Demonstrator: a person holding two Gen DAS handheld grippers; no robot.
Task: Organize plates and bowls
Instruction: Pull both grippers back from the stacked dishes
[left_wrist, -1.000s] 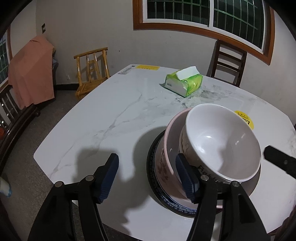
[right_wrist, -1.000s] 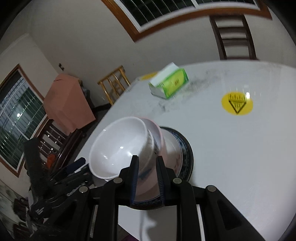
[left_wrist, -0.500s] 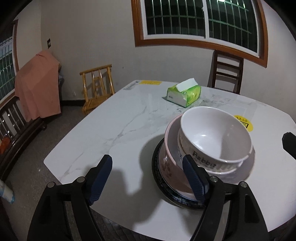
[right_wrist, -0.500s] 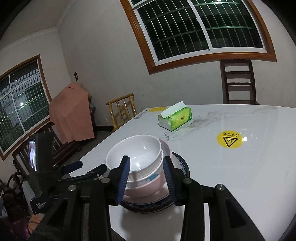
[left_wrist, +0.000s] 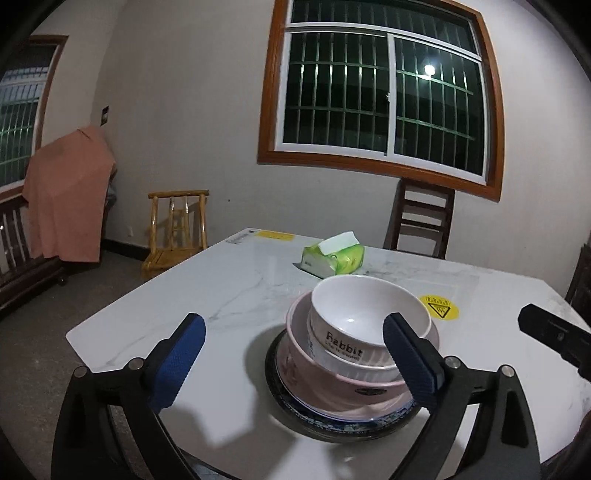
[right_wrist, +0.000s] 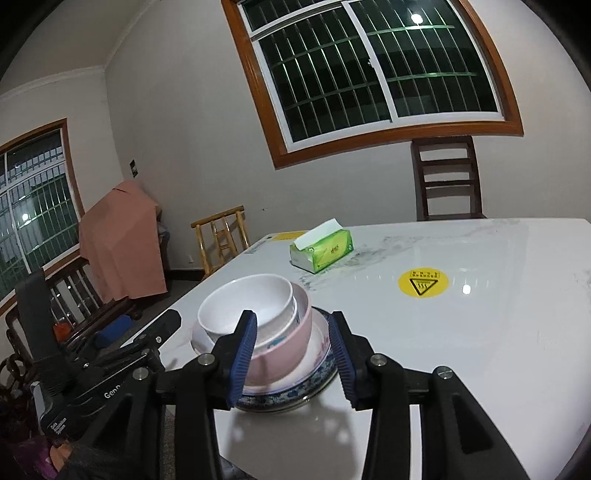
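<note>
White marble table (left_wrist: 229, 291): blue-rimmed plate (left_wrist: 295, 400), green tissue pack (left_wrist: 334, 258).

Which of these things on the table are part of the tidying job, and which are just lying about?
Part of the job:
white bowl
pink bowl
dark-rimmed plate

Just lying about:
tissue pack
yellow sticker

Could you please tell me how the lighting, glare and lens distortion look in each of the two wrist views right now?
Left wrist view: sharp, dim indoor light; strong fisheye bowing of the window frame; the left gripper casts soft shadows on the table. Right wrist view: also sharp, the scene tilted; glare spots on the table near the yellow sticker; a lamp reflection in the window.
</note>
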